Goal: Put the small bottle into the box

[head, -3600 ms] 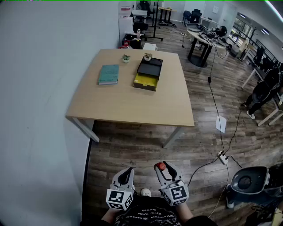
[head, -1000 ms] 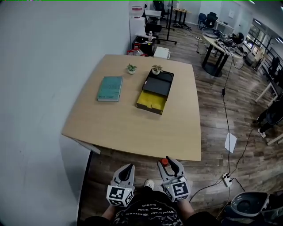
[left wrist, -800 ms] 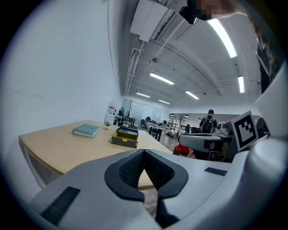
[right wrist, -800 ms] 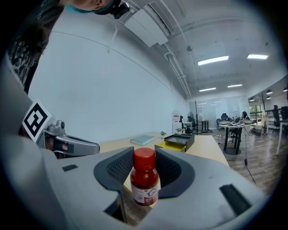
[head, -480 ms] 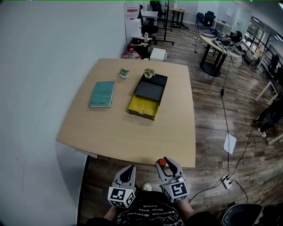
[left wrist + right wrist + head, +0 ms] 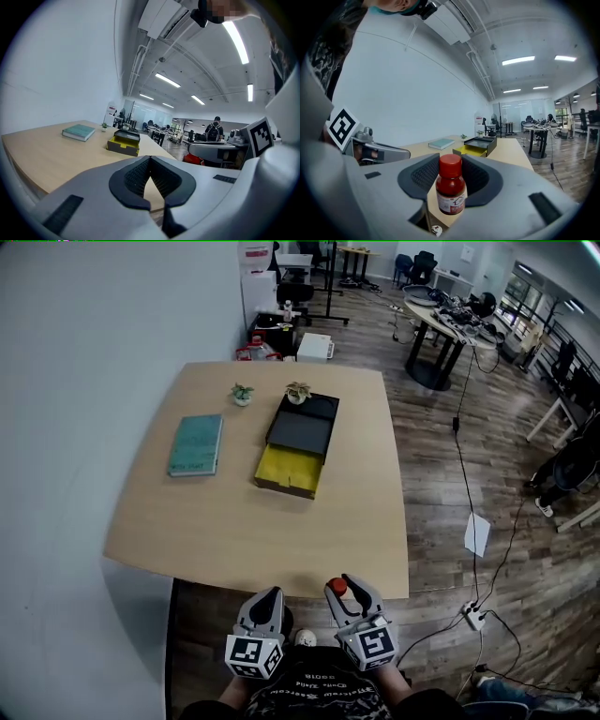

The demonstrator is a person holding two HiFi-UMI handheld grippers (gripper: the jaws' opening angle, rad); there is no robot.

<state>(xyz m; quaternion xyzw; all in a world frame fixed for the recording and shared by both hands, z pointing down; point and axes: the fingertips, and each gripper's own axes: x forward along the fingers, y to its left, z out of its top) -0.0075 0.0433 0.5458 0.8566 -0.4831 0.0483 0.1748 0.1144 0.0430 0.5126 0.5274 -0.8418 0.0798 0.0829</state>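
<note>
Red-capped small bottle [image 6: 451,186] — upright in right gripper [image 6: 344,591]

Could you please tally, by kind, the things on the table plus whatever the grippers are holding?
Book: 1
Box: 1
Small potted plants: 2
Small bottle, in the right gripper: 1
Total: 5

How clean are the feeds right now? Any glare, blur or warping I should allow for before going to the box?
Head view: sharp, evenly lit; fisheye bows the table's edges, and the box reads clearly. Left gripper view: strong warping, dark corners, ceiling lights glaring white, no blur. Right gripper view: small bottle crisp between the right gripper's jaws, same dark corners.
</note>
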